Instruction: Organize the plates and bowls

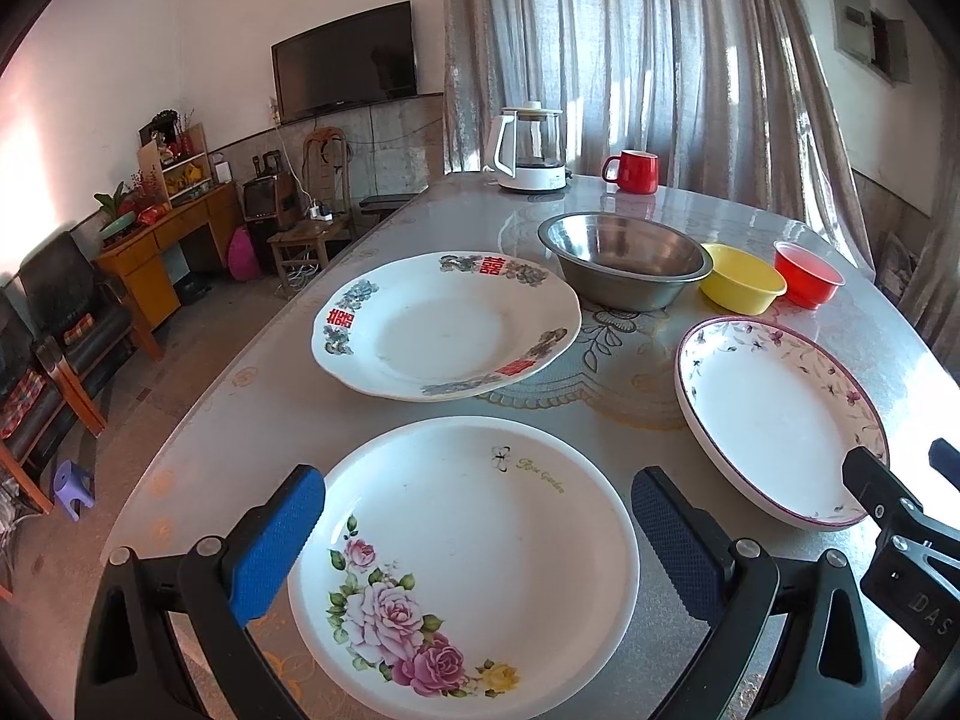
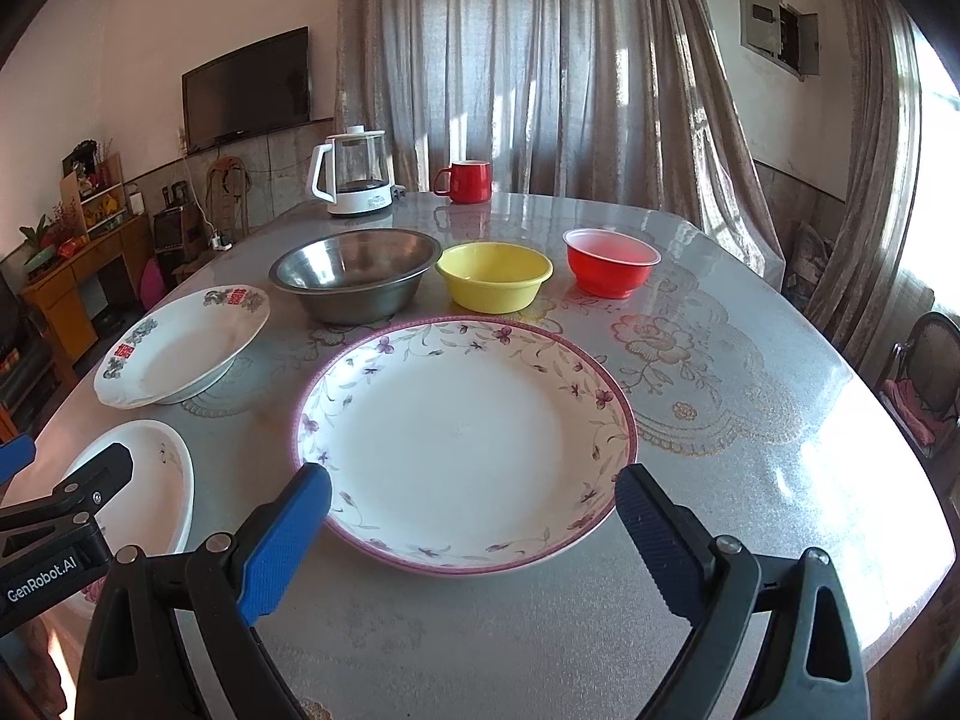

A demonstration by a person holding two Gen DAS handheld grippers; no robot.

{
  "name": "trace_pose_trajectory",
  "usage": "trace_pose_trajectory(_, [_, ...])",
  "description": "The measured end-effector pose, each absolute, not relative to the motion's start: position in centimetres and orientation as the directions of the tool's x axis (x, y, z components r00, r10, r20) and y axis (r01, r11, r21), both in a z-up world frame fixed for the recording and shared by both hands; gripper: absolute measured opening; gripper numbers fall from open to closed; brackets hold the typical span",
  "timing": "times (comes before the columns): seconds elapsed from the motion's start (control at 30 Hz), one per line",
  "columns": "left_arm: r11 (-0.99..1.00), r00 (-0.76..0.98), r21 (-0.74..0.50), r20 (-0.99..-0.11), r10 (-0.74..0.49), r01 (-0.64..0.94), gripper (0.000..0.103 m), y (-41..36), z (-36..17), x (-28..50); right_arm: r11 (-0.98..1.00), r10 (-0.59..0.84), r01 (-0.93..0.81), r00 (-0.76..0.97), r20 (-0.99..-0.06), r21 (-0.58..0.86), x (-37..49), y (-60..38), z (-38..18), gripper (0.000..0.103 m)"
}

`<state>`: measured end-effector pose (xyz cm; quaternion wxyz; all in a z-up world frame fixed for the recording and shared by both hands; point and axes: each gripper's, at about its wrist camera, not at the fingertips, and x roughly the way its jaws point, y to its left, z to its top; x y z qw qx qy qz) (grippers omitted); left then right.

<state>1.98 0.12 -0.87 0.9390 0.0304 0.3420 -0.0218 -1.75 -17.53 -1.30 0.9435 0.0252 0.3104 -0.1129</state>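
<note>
Plates and bowls lie spread over the counter (image 1: 252, 420), none stacked yet.

From the left wrist view, the left gripper (image 1: 477, 531) hovers with its blue fingers (image 1: 276, 540) spread wide on either side of the rose plate (image 1: 462, 564), holding nothing. Beyond it sits the red-character plate (image 1: 447, 324), and to the right the purple-rimmed plate (image 1: 780, 420), whose near edge is partly covered by the right gripper's black frame. Further back, the steel bowl (image 1: 624, 267), yellow bowl (image 1: 744, 277) and red bowl (image 1: 807, 281) stand in a row, the steel and yellow ones appearing to touch. A kettle (image 1: 531, 147) and red mug (image 1: 633, 171) stand at the far edge.

From the right wrist view, the right gripper (image 2: 473, 534) is likewise wide apart and empty, its fingers (image 2: 288, 540) flanking the near rim of the purple-rimmed plate (image 2: 465, 444). The steel bowl (image 2: 357, 273), yellow bowl (image 2: 493, 283) and red bowl (image 2: 611, 269) sit behind it, with the red-character plate (image 2: 180, 348) to the left.

The step in hand looks like picking up a first plate. A flat plate offers only its rim, so one finger probably has to slide under the lip while the other presses from above, gripping near the closest edge. Lifting level, and lowering gently onto another plate, should avoid a chip or a slip.
</note>
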Motion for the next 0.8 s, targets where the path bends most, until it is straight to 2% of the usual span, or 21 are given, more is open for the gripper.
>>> trace_pose_trajectory(0.8, [0.992,0.76,0.051,-0.648,-0.057,0.118,0.103,-1.4,-0.5,1.9,0.969,-0.196,0.247,0.778,-0.597,0.005,-1.9,-18.7,-1.2,0.098])
